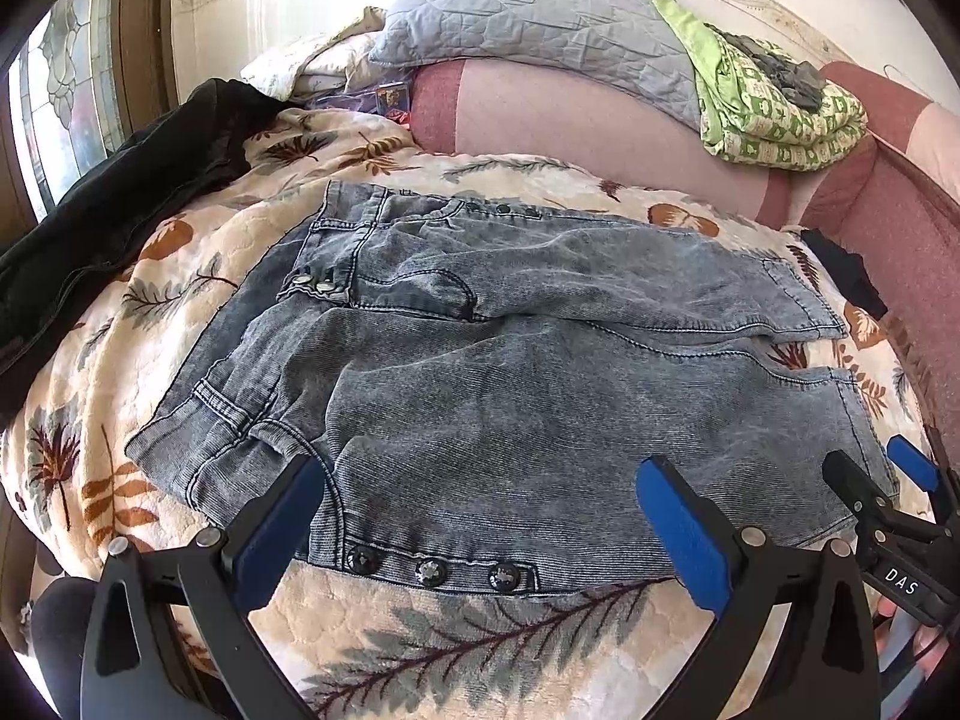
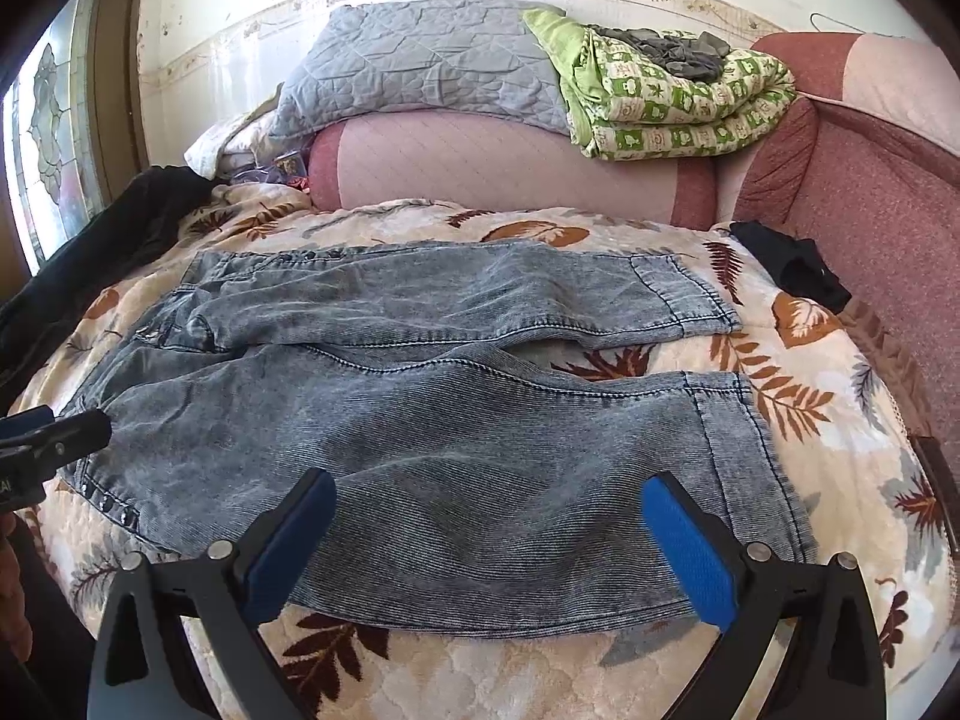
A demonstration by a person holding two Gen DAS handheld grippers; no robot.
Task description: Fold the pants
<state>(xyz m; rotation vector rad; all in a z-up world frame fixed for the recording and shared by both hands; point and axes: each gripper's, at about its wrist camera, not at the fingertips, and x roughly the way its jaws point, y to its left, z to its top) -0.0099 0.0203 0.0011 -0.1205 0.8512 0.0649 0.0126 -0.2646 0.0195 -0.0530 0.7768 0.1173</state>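
White letters "DAS" stand on the right tongs.

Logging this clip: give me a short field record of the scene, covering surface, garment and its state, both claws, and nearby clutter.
surface: leaf-print blanket on a bed
garment: grey-blue denim pants, laid flat, legs side by side, not yet folded
waistband: toward the left, snaps visible
left claw: open, over the near edge by the waist
right claw: open, over the near leg, holding nothing
clutter: grey quilt, green patterned quilt, black garment, small black cloth
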